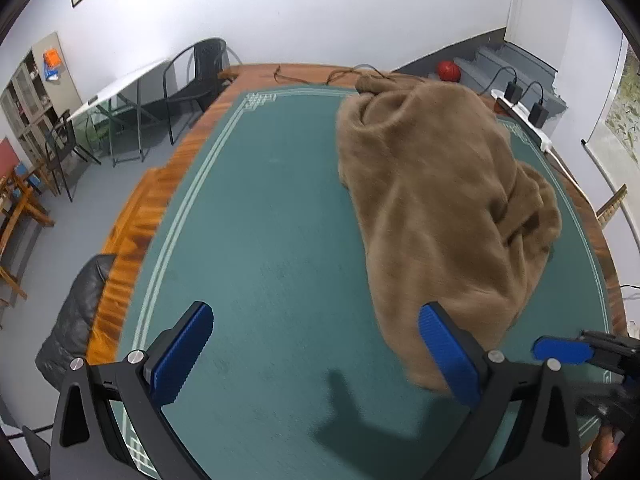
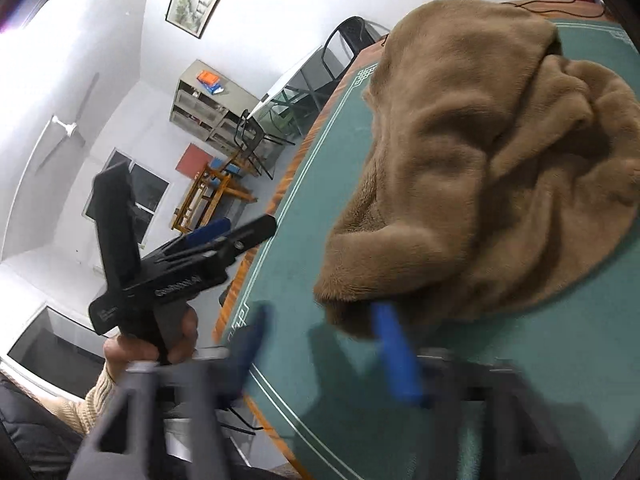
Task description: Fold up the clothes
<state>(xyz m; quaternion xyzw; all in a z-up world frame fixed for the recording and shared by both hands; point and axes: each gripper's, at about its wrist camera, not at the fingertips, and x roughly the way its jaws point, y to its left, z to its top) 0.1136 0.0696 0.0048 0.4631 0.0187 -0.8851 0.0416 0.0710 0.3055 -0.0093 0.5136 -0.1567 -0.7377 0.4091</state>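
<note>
Both grippers, left [image 1: 316, 356] and right [image 2: 320, 344], gape empty; the fleece [image 1: 440, 200] looks soft, bulky and floppy, best pinched at the hem by the jaws.

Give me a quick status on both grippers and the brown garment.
Left gripper open, empty over the green mat. Right gripper open, blurred, at the edge of the brown garment. Garment bunched, unfolded. Nothing in the way.
</note>
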